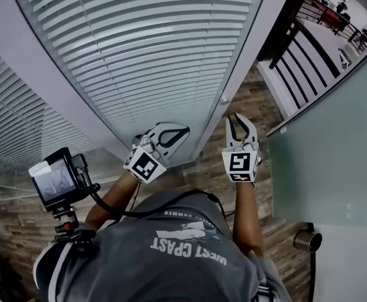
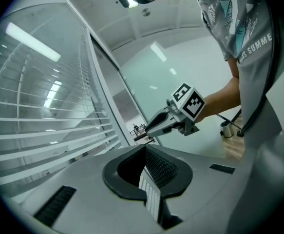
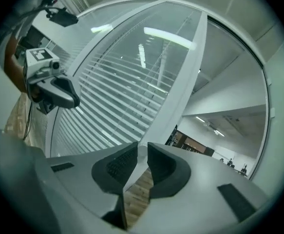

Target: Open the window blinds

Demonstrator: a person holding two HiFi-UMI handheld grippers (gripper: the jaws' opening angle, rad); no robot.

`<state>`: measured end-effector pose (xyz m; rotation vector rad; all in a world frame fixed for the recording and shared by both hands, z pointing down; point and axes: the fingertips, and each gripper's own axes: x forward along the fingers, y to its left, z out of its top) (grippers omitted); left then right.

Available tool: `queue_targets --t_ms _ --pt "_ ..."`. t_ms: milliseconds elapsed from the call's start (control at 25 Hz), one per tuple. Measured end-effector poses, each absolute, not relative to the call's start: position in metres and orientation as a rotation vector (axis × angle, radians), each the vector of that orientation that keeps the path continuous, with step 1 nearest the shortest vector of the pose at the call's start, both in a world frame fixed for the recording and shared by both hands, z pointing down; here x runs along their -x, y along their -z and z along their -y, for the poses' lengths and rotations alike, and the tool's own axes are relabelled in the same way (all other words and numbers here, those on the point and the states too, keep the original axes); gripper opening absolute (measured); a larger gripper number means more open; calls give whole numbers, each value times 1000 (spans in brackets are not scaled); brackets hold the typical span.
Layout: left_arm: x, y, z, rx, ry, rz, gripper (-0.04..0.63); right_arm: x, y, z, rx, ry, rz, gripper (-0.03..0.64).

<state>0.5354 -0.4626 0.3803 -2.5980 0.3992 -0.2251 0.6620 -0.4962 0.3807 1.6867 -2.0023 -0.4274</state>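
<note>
- At the foot of the white window post (image 1: pixel 243 49), the left gripper (image 1: pixel 184 131) hung just to the post's left, its jaws pressed together at the tips with nothing between them.
- Its nose pointed roughly level at the bottom slats, close to them, though I could not tell whether it touched them.
- Just to the right of the post the right gripper (image 1: pixel 238 115) was closed to a bare slit, and it too was empty.
- It pointed along the post's base and touched nothing.
- The two grippers flanked the post, near each other but apart, each with its marker cube turned back toward the person.
- The window blinds (image 1: pixel 145 49) filled the pane to the left of the post, let down all the way, with the white slats lying in even horizontal rows.
- To the right of the post stood a frosted glass panel (image 1: pixel 334 162).
- The wood floor (image 1: pixel 268 99) ran under the post and both grippers.
- Farther back from the post, by the person's left arm, a small camera (image 1: pixel 57 181) sat on a stalk.
- A short metal cylinder (image 1: pixel 306 239) stood at the base of the frosted panel.
</note>
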Motion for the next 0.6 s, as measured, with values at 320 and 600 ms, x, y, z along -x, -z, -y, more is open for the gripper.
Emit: queue_targets --t_ms 320,600 --pt "-549 -409 470 2595 299 -582 3 -669 -423 553 -1444 630 1839 110" --pt "-531 -416 489 2585 342 -704 3 -676 -426 568 -1599 648 1884 109"
